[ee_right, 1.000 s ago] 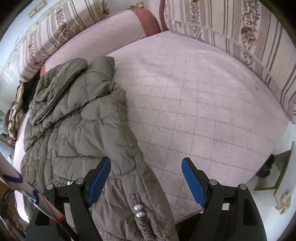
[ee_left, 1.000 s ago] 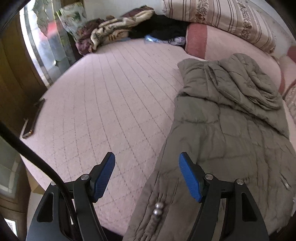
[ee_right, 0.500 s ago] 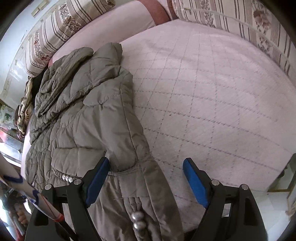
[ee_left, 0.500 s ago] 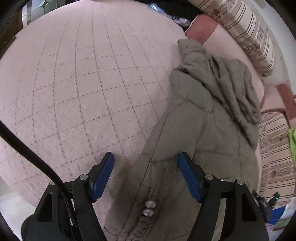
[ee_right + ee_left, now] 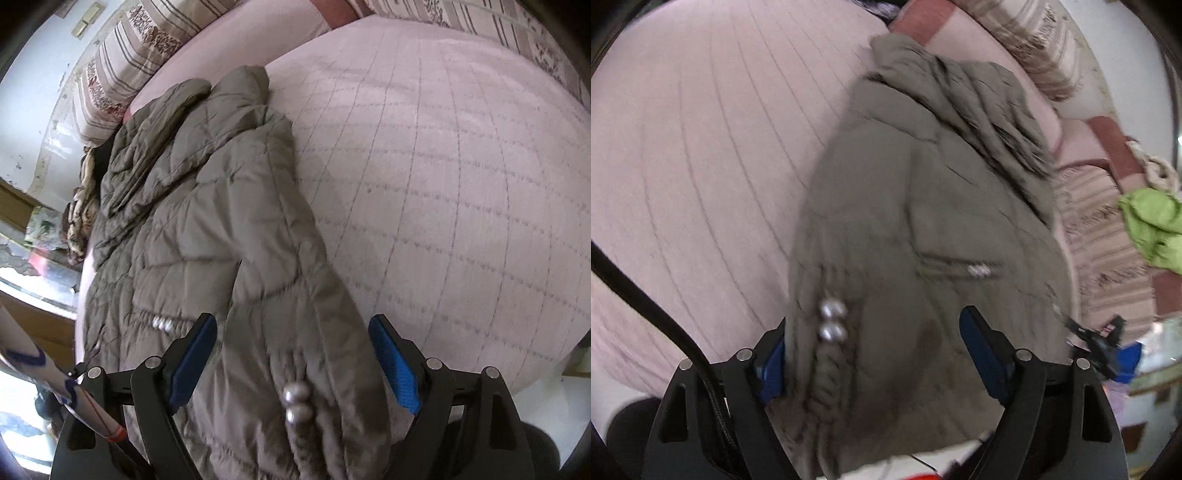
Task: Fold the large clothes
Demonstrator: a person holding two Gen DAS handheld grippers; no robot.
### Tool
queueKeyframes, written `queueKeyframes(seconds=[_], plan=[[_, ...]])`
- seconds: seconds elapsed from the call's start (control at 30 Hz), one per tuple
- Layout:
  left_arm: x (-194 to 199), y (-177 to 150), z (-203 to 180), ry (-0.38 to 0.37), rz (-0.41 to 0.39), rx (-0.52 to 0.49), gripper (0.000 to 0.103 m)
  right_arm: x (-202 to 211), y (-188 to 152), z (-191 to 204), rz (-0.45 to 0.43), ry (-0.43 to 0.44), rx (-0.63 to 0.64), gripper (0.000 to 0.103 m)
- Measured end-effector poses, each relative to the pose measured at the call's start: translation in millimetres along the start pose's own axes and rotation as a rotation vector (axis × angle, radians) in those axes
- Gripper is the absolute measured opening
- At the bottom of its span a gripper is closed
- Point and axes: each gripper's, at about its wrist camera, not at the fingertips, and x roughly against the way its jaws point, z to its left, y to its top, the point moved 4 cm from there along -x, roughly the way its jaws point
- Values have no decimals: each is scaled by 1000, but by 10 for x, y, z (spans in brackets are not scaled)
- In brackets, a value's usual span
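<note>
An olive quilted jacket [image 5: 923, 206] lies flat on the pink quilted bed [image 5: 701, 155], hood toward the pillows. My left gripper [image 5: 875, 350] is open, its blue pads straddling the left sleeve cuff with two silver snaps [image 5: 831, 321]. The left pad is partly hidden behind the fabric. In the right wrist view the same jacket [image 5: 207, 221] fills the left half. My right gripper [image 5: 291, 358] is open around the right sleeve cuff, whose two silver snaps [image 5: 295, 402] sit between the pads.
Striped pillows [image 5: 122, 70] line the head of the bed, and more [image 5: 1097, 236] lie along its side. A lime green garment [image 5: 1152, 225] lies on them. A heap of clothes [image 5: 81, 206] sits at the far corner. The bed's front edge runs just below both grippers.
Both grippers have moved forward and down over the jacket's sleeve cuffs, which now lie between the open pads. The left view has swung right toward the jacket and is blurred.
</note>
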Motion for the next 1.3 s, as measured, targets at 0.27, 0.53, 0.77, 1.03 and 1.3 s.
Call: queueKeyframes(seconds=[0.27, 0.53, 0.77, 1.03, 1.3], plan=[[96, -211, 42, -128, -6, 38, 82, 59, -217, -64, 36, 90, -72, 88], [163, -361, 109, -181, -38, 75, 82, 128, -475, -42, 81, 117, -55, 88], [-80, -625, 80, -178, 67, 113, 82, 173, -673, 100, 84, 132, 17, 84], [-34, -668, -162, 4, 33, 77, 41, 181, -799, 140, 64, 126, 19, 53], [322, -544, -585, 153, -65, -20, 23, 524, -723, 282, 6, 144, 47, 22]])
